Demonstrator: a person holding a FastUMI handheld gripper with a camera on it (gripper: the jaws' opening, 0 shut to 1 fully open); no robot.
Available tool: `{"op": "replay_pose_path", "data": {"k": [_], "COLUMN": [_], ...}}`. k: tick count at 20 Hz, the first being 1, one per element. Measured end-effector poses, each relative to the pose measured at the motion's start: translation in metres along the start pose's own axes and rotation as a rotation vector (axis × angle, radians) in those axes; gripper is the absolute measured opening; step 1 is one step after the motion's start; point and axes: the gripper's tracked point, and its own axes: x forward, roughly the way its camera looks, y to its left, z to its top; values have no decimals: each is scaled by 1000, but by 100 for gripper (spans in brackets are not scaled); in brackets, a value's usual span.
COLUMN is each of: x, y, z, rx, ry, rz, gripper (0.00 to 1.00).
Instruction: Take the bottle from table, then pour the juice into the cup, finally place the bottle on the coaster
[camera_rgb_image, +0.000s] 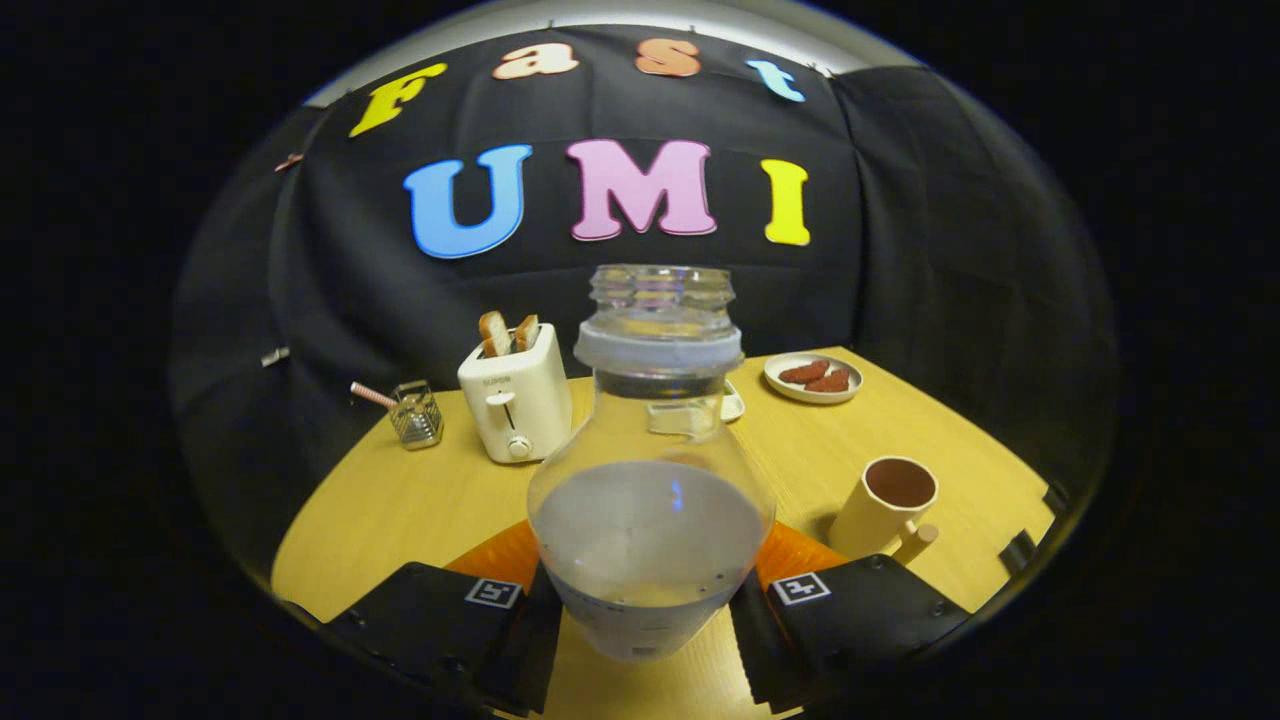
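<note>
The bottle (650, 470) is seen upright between the fingers of the tongs (645, 625), its long axis vertical, neck up, cap off, a pale ring around the neck. Both fingers are pressed against the lower body of the bottle, one on each side, so the tongs are judged clenched on it. Whether the base rests on the counter (420, 500) or is lifted cannot be told; the base is hidden low between the fingers. The liquid fills roughly the lower half.

The key relation: the cup (885, 505) is placed to the right of the bottle, slightly beyond the fingers, mouth open upward, handle toward the near side. A pour is judged to call for a shift of the bottle rightward and a tilt of the neck toward the cup mouth. The coaster (800, 550), orange, is seen just behind and beneath the bottle, showing on both sides of it.

Behind the bottle, to the left, a toaster (515, 400) with bread slices is set; further left of the bottle, a small wire holder (415, 412) with a striped stick. Behind and right of the bottle, a plate (812, 378) of brown food. The counter is light wood, rounded at the edge, uncluttered near the bottle. Dark cloth walls enclose the booth.
</note>
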Motion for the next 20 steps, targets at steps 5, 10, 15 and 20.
{"op": "replay_pose_path", "data": {"k": [5,10,15,20], "x": [23,70,126,165], "y": [14,10,-15,-37], "z": [-2,12,24,32], "rx": [-113,-109,-45,0], "ry": [-64,-103,-117,-142], "rz": [10,-16,-88,-87], "gripper": [75,75,75,76]}}
